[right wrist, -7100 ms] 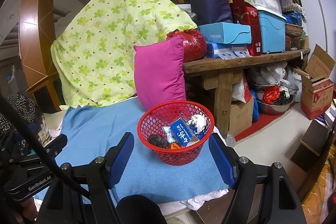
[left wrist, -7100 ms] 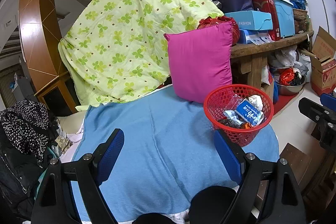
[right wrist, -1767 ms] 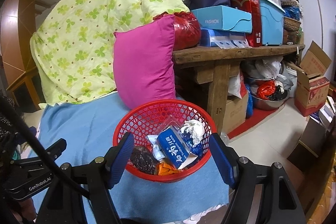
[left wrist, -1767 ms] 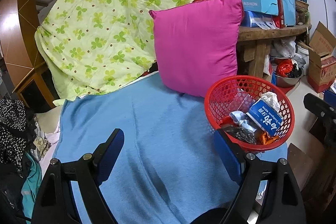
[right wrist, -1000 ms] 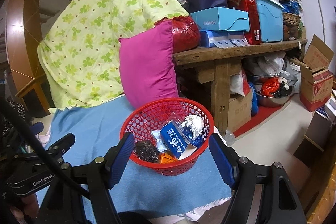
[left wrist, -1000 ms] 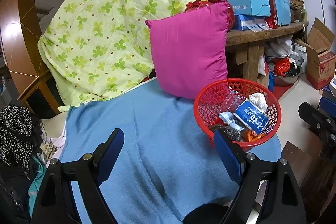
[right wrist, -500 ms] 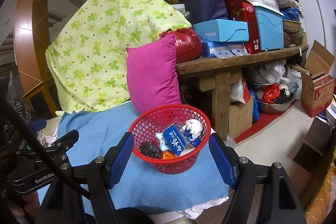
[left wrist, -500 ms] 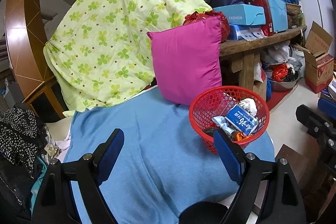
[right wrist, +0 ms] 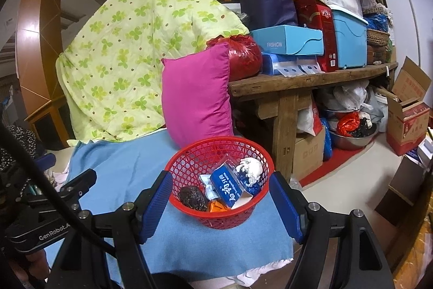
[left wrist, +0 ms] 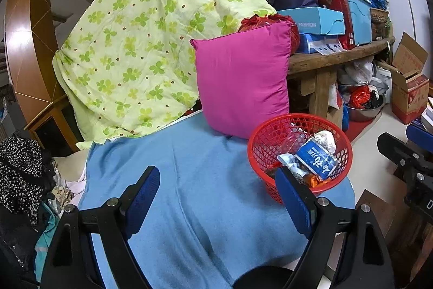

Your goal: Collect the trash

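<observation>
Left wrist view shows my left gripper [left wrist: 217, 197] with its blue pads spread wide apart and nothing between them, hanging over the blue blanket [left wrist: 194, 180]. Just off its right pad sits the red basket [left wrist: 270, 137], resting on the blanket near its edge. From the right wrist view, my right gripper [right wrist: 220, 201] is also open and empty, its two pads framing the red basket [right wrist: 189, 161] without touching it. Inside the basket lies the trash: a blue packet [right wrist: 226, 187], a crumpled white tissue [right wrist: 250, 167], a dark scrubber ball [right wrist: 192, 197] and an orange scrap [right wrist: 216, 207]. Behind the basket a pink pillow [right wrist: 196, 96] stands upright against a green clover-print quilt [right wrist: 135, 50]. To the right of the pillow is a wooden bench [right wrist: 297, 79] piled with boxes and a red bag [right wrist: 243, 58]. Cardboard boxes [right wrist: 408, 113] sit on the floor farther right.
</observation>
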